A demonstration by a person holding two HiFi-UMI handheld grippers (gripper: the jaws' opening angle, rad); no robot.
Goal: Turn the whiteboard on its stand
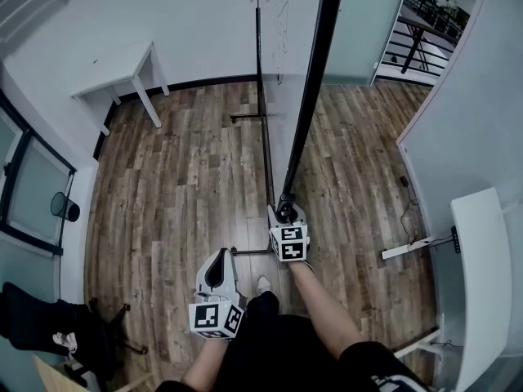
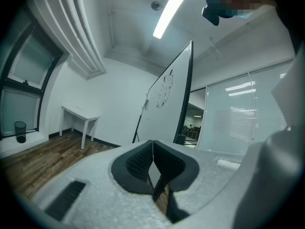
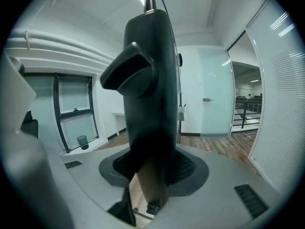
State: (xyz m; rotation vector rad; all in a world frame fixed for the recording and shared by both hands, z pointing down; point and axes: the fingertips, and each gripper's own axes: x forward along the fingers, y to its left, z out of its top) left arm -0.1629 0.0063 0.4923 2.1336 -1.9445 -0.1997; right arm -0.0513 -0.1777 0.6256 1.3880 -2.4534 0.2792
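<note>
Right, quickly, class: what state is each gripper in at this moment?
Left gripper: closed, holding nothing.
Right gripper: closed on the whiteboard's black frame.
</note>
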